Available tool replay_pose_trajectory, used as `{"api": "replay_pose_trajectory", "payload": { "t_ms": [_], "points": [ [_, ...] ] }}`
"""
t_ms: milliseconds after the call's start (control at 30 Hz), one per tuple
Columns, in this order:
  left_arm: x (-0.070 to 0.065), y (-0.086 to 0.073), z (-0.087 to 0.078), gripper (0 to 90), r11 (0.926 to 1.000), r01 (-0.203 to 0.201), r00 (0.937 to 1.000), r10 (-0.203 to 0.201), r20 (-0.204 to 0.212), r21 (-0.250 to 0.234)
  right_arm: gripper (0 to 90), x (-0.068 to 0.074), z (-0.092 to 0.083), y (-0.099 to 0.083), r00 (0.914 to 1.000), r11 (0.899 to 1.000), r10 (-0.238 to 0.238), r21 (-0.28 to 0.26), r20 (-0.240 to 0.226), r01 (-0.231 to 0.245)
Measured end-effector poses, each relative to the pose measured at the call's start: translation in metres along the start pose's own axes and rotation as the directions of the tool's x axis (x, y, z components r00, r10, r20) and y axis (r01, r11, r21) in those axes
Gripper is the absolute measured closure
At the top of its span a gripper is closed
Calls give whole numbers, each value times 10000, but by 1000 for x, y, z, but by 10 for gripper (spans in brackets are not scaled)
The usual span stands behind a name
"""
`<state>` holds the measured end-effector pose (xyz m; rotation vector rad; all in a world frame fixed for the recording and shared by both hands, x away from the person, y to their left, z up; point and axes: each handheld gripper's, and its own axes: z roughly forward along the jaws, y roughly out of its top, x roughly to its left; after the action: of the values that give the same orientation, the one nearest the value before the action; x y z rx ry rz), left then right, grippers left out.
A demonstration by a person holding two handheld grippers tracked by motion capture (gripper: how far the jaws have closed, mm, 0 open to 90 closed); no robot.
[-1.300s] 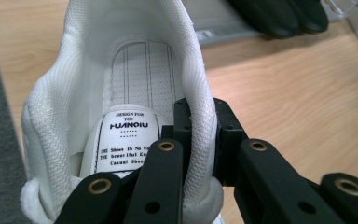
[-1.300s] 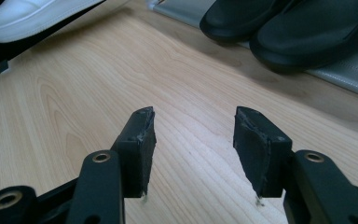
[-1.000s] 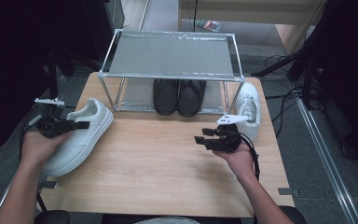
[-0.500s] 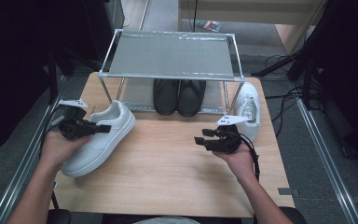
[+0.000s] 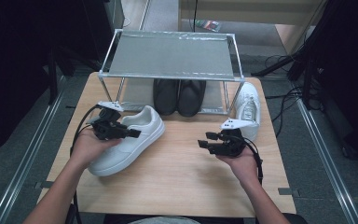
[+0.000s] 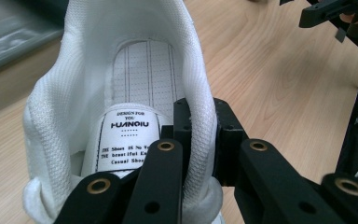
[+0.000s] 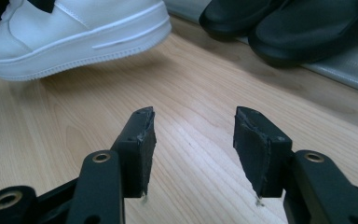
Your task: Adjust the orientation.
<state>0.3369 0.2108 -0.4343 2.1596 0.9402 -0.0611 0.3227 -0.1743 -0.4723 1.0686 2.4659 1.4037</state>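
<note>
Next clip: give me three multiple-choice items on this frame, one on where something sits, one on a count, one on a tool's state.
1. Where is the black pair of shoes?
A. on top of the rack
B. under the rack's shelf
C. at the table's near edge

2. How many white shoes are on the table?
A. one
B. two
C. three

3. What is the left tool doing?
A. hanging open over bare wood
B. shut on the white sneaker's heel collar
C. shut on a black shoe

Answers:
1 B: the pair stands beneath the metal rack, toes toward the person.
2 B: the white sneaker lies at the left and a second white shoe stands right of the rack.
3 B: the left gripper view shows one jaw inside and one outside the collar, pressing it; the right tool is open over the table.
</note>
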Motion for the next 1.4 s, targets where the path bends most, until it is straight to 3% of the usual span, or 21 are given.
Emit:
{"api": "replay_pose_trajectory", "payload": {
  "t_ms": [167,500,767,1067,1133,1200,1333,1400],
  "points": [
    [-15,14,21,836,9985,-499,9979,489,414,219,498,1,-5,-5,9999,10000,81,-6,133,-81],
    [-45,30,61,833,9931,-1096,9885,1046,1091,415,499,1,-16,-15,9987,9996,283,-80,434,-280],
    [-67,35,93,830,9838,-1701,9797,1626,1173,563,499,3,-18,-19,9981,9996,269,-41,561,-268],
    [-76,30,120,826,9729,-2024,9730,1868,1353,1120,499,5,-14,-19,9985,9998,176,55,514,-179],
    [-76,29,122,822,9743,-2002,9724,1848,1425,1030,499,6,-14,-19,9986,9998,167,72,505,-171],
    [-71,29,121,815,9812,-1675,9767,1519,1515,959,500,6,-13,-19,9988,9999,126,84,473,-130],
    [-72,29,120,789,9804,-1710,9782,1571,1355,978,500,6,-10,-19,9990,9999,73,141,436,-80],
    [-71,30,116,735,9833,-1602,9793,1474,1390,860,500,7,-10,-19,9991,9998,69,165,418,-76]
  ]
}}
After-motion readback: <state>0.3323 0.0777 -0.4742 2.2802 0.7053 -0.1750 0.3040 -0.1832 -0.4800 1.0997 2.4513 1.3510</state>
